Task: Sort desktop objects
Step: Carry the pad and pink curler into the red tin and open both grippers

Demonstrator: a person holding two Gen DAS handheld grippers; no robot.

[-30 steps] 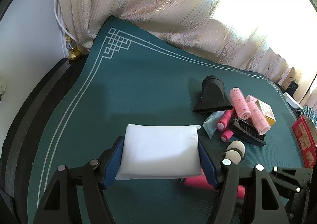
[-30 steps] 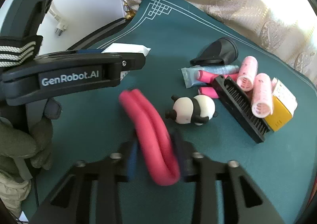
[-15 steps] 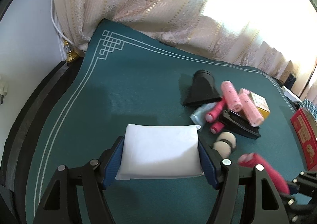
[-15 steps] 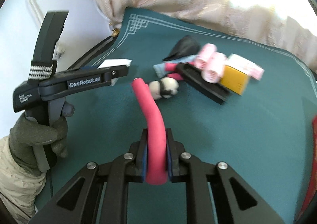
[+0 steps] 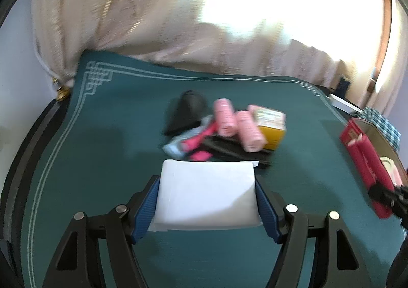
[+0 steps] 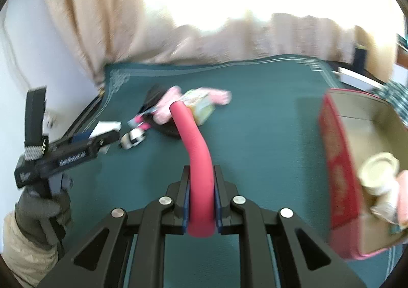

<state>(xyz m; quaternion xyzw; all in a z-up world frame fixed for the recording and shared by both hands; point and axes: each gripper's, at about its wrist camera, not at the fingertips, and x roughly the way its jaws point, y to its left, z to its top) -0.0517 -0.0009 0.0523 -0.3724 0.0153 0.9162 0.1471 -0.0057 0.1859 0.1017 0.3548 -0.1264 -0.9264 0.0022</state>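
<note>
Carrying step: right claw [image 6: 201, 201] squeezing pink foam stick [image 6: 197, 150], left claw [image 5: 206, 203] pinching white pack [image 5: 205, 196]; next, drop both into red box [image 6: 339, 168]

No lettering can be read with certainty. White print runs along the side of the left gripper [image 6: 68, 158] at the left of the right wrist view, but blur smears it. The yellow box [image 5: 271, 122] carries printing too small to make out.
</note>
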